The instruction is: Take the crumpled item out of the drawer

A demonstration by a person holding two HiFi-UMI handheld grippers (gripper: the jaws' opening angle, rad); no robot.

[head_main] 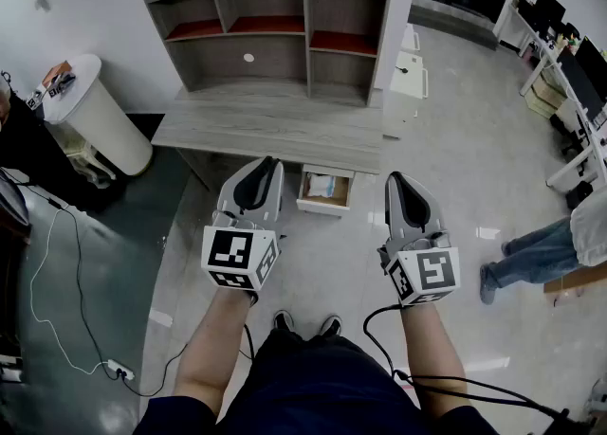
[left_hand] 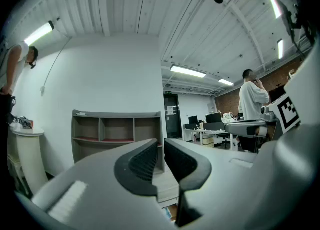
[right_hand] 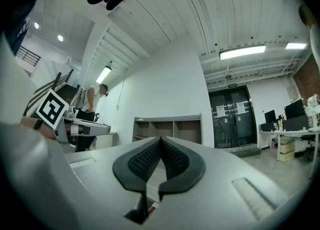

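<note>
Left hand-held gripper (head_main: 268, 164) hangs clear of crumpled item (head_main: 321, 185) in open drawer (head_main: 322, 205)

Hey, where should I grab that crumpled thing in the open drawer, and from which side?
Probably pinch a raised fold on the crumpled item, coming from above and the front: the drawer walls fence its sides, and the desk overhangs behind.
</note>
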